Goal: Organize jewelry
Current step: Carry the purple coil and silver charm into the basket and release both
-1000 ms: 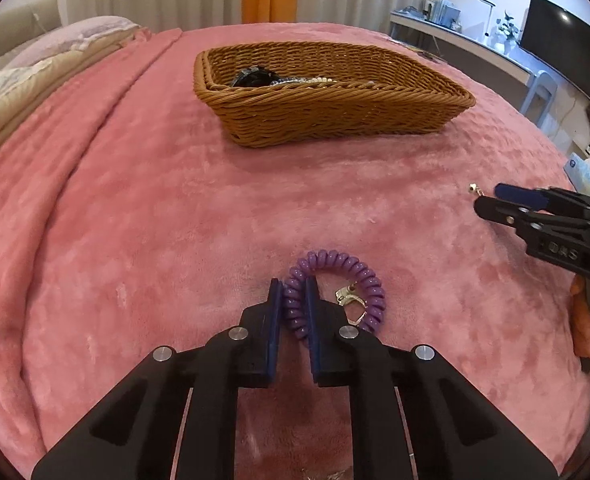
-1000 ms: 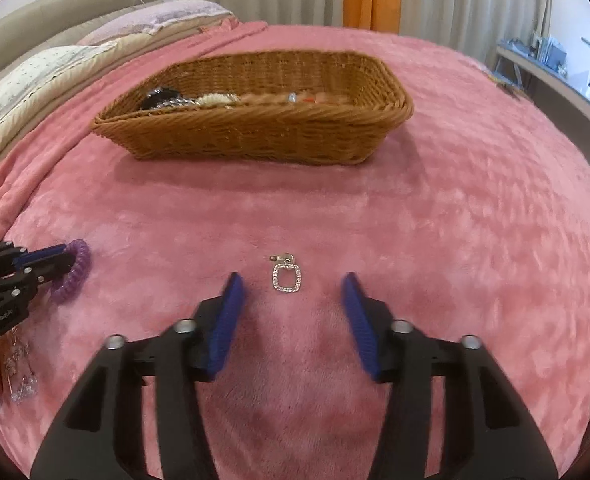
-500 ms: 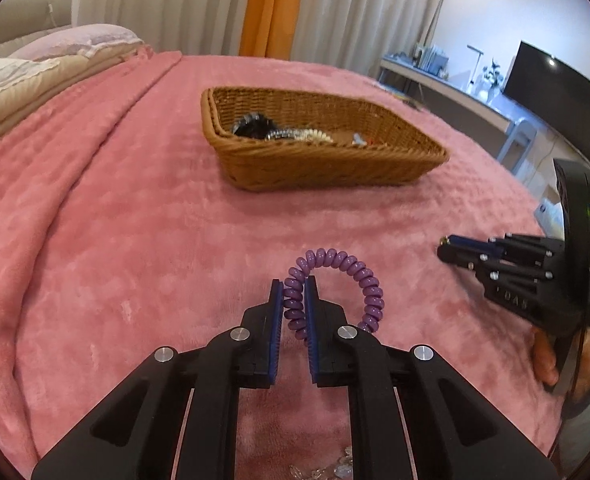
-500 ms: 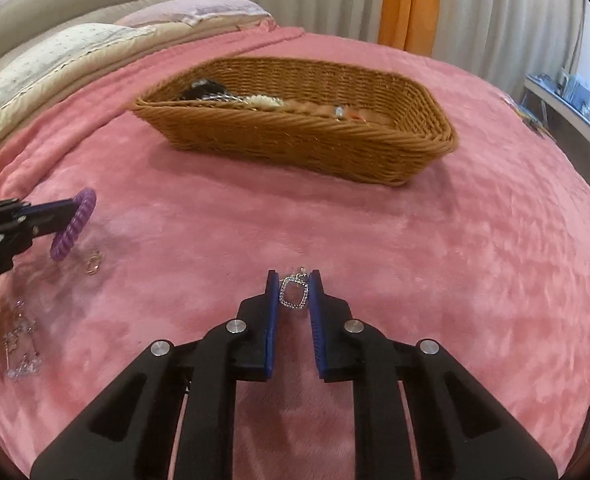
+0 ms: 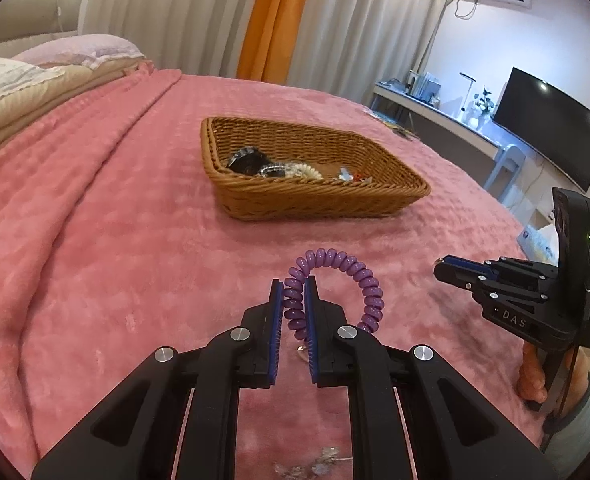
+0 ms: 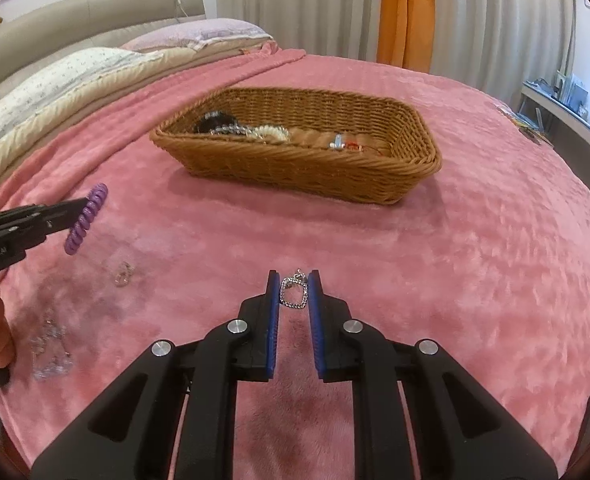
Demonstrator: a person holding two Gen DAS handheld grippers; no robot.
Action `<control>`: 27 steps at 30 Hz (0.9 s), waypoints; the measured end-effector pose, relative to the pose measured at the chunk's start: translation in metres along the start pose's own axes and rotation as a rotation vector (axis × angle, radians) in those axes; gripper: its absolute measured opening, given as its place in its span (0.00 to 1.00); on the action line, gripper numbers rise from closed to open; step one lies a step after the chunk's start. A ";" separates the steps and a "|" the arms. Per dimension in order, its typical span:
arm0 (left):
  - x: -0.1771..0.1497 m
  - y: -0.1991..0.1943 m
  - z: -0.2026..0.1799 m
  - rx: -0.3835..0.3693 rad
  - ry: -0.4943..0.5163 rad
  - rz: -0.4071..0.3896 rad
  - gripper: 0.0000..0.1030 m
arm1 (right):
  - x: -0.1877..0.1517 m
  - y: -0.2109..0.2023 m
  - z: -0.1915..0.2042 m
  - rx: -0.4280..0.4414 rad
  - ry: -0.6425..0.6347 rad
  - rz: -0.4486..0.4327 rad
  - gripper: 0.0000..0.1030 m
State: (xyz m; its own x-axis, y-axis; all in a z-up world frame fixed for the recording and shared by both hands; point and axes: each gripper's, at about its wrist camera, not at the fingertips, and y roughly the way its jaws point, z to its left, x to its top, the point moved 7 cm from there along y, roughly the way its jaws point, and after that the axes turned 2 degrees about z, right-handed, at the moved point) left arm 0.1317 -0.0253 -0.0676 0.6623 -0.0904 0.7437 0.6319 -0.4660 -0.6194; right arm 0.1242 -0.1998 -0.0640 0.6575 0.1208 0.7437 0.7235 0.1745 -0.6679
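Jewelry already fills part of the wicker basket (image 6: 295, 160) at twelve o'clock on the bed (image 6: 475, 280). Left gripper (image 5: 294, 312) fingers pinch the purple coil bracelet (image 5: 335, 276), right gripper (image 6: 293, 296) fingers the square pendant (image 6: 294, 292), both lifted. At nine o'clock, a small clasp (image 6: 123, 274) and clear pieces (image 6: 51, 344) remain.

Pink blanket-covered bed (image 6: 475, 240), wicker basket (image 6: 295, 168), small clasp (image 6: 123, 273), clear trinkets (image 6: 51, 350)

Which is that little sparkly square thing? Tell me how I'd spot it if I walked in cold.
Start at the wicker basket on the pink blanket, then come toward the near edge to the right gripper. Pinched between its blue pads hangs the square pendant. Unlike the purple coil bracelet in the left gripper, it is a small silvery stone-studded frame.
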 end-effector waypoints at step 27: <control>0.155 0.025 -0.018 0.080 0.006 -0.079 0.09 | 0.157 -0.004 -0.029 -0.044 0.016 -0.159 0.12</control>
State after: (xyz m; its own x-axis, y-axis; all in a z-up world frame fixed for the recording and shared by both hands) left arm 0.2430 -0.0673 0.0369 0.6067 -0.0617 0.7926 0.7124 -0.4002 -0.5765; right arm 0.2305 -0.2099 0.0542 0.5367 0.0793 0.8400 0.8272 0.1470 -0.5424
